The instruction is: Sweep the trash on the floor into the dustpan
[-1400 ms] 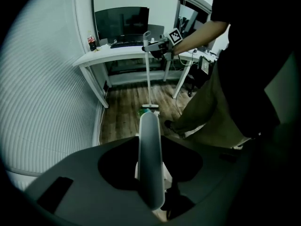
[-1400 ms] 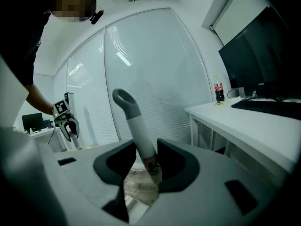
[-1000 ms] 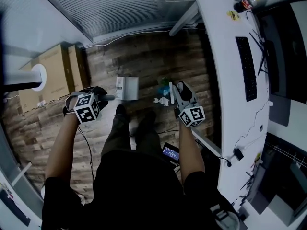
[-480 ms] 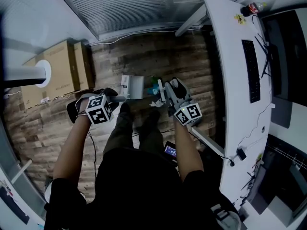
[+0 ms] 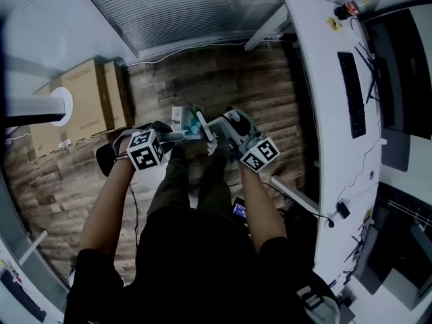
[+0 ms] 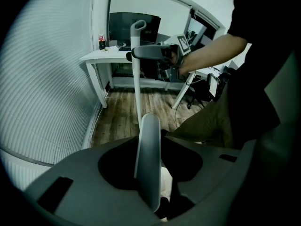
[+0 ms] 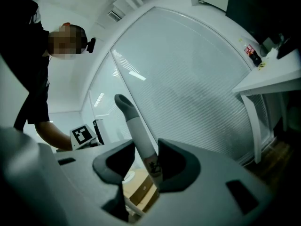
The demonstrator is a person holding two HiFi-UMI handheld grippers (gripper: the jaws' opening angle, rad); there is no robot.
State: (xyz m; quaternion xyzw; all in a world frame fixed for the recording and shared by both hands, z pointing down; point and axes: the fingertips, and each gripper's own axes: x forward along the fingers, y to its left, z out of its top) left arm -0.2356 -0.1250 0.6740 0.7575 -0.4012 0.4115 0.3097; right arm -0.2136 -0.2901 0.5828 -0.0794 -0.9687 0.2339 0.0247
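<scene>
In the head view my left gripper [image 5: 169,138] is shut on the grey handle [image 6: 148,159] of the white dustpan [image 5: 184,121], which sits on the wood floor ahead of the person's feet. My right gripper [image 5: 217,124] is shut on the white broom handle [image 5: 202,126], close to the right of the dustpan. The right gripper view shows that handle [image 7: 140,134] running up between the jaws to a grey tip. A teal scrap and white crumpled paper [image 5: 210,147] lie at the dustpan's mouth. The broom head is hidden.
A white desk [image 5: 317,113] with a keyboard [image 5: 351,93] runs along the right. Cardboard boxes [image 5: 88,93] stand by the left wall, a white round object [image 5: 61,103] beside them. A small lit device [image 5: 239,211] lies on the floor behind the feet. Ribbed blinds fill the far wall.
My right gripper has carried the broom leftwards, up to the dustpan, and the trash has shifted left with it. My left gripper and the dustpan have hardly moved.
</scene>
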